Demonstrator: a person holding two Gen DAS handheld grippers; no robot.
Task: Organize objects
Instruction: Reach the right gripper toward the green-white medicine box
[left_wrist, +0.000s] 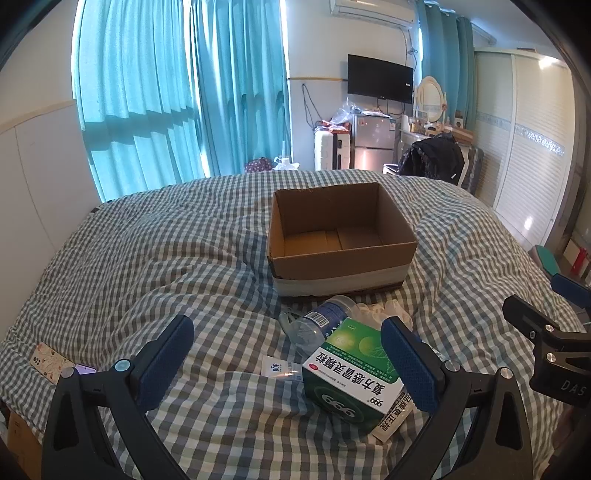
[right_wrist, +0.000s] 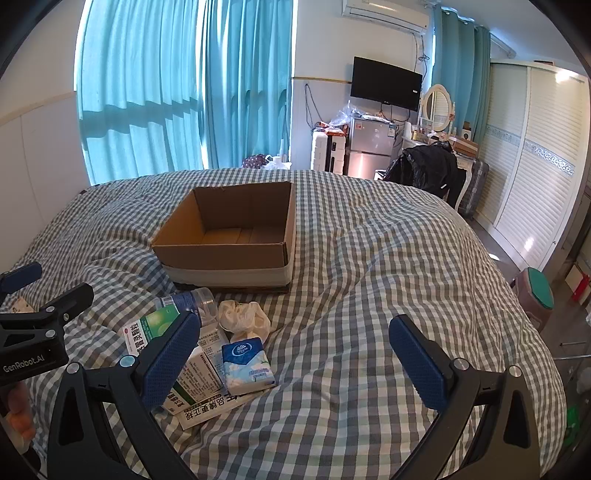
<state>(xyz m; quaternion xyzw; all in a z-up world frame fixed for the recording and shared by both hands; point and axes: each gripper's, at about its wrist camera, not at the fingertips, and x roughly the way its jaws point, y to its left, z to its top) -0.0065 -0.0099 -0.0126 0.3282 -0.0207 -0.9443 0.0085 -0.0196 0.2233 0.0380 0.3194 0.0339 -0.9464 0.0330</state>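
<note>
The left gripper (left_wrist: 288, 363) is wide open, holding nothing; the green medicine box (left_wrist: 347, 373) lies between its fingers, near the right one. The right gripper (right_wrist: 295, 360) is wide open too; the tissue pack (right_wrist: 248, 363) lies just right of its left finger.

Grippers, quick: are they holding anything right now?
Left gripper: open, holding nothing, above the green medicine box.
Right gripper: open, holding nothing.

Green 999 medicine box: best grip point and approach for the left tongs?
Pinch the green 999 medicine box across its two long side faces, coming from above: it lies flat on the bed, top face up, within the open left tongs.
</note>
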